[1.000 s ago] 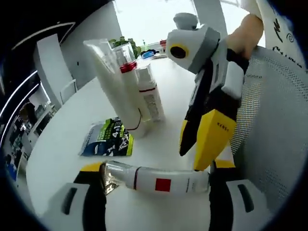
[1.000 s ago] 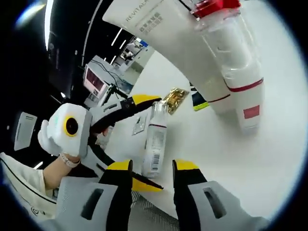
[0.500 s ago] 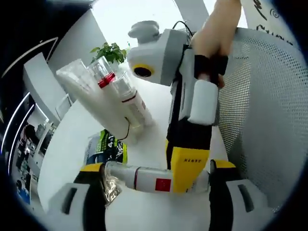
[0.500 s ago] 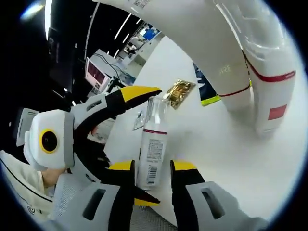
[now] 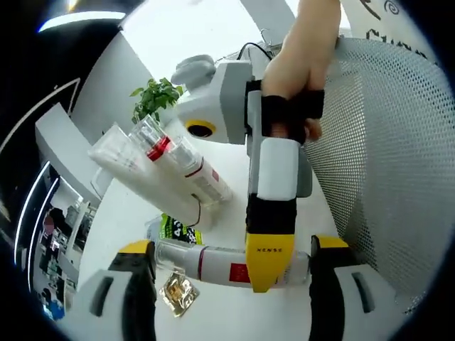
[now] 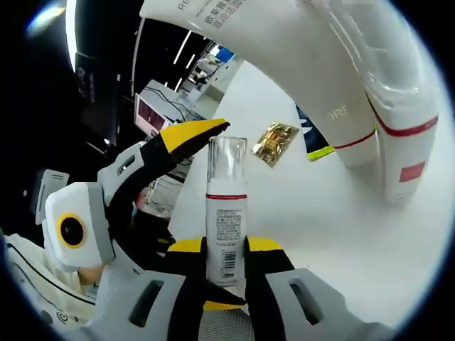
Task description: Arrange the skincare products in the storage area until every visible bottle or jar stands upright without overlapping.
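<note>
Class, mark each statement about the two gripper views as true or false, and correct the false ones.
1. The right gripper is shut on the clear-capped bottle. True.
2. The gold sachet lies on the white table. True.
3. The bottle in the right gripper has a red cap. False: its cap is clear, above a thin red band.
4. A green plant shows beyond the standing tubes. True.
5. The gold sachet is stacked on top of the tubes. False: it lies flat on the table, apart from them.
</note>
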Action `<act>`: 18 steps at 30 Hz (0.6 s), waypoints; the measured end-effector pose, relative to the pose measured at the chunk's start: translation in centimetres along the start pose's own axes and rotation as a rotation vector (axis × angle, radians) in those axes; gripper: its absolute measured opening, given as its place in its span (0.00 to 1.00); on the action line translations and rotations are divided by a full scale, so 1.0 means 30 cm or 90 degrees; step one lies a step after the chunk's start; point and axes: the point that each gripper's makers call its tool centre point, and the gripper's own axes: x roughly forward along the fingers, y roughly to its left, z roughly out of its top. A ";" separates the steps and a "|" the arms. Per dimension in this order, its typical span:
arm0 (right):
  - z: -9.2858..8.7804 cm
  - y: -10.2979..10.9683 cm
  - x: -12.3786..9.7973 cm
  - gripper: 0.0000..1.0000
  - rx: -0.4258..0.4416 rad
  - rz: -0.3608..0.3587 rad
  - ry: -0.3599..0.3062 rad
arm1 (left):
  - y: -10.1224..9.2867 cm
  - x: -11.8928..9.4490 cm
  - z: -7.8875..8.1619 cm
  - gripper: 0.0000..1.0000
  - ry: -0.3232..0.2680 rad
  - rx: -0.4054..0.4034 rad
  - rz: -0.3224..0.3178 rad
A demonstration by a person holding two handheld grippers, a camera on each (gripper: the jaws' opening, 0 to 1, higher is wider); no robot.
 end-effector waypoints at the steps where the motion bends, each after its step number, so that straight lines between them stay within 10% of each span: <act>1: 0.003 0.002 -0.002 0.19 -0.004 -0.001 -0.001 | 0.004 -0.002 0.001 0.86 -0.001 0.003 0.003; 11: 0.039 0.016 -0.017 0.19 0.024 0.018 -0.032 | 0.043 -0.047 0.028 0.83 -0.033 -0.044 0.023; 18: 0.052 0.001 -0.050 0.19 0.024 0.012 -0.040 | 0.101 -0.084 0.095 0.80 -0.115 -0.201 0.023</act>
